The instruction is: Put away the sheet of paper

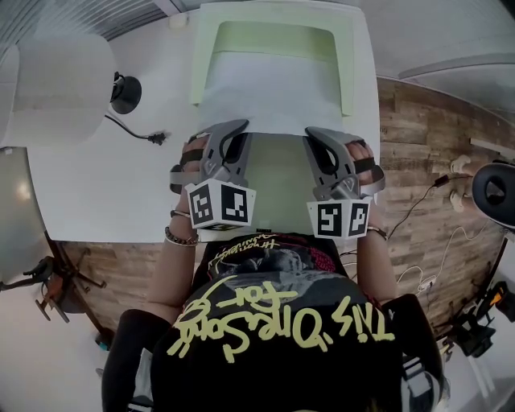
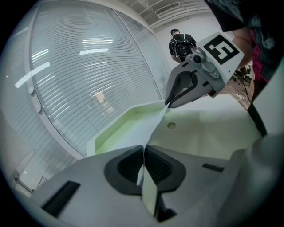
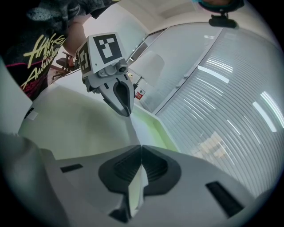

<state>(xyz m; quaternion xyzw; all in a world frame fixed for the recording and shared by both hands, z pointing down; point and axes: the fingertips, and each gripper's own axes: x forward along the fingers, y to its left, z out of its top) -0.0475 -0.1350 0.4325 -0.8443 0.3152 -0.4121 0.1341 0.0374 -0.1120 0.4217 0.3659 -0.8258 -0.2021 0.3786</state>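
Left gripper (image 2: 143, 155) and right gripper (image 3: 141, 155), each with jaws clamped on the near edge of the sheet (image 1: 269, 92). The green tray (image 1: 201, 68) lies ahead of both jaws.

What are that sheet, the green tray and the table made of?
The sheet looks like thin white paper: it bends into a sharp crease where it is pinched. The tray seems to be moulded plastic, pale green and matte, with rounded corners. The table has a smooth white top, probably laminate; I can't be sure.
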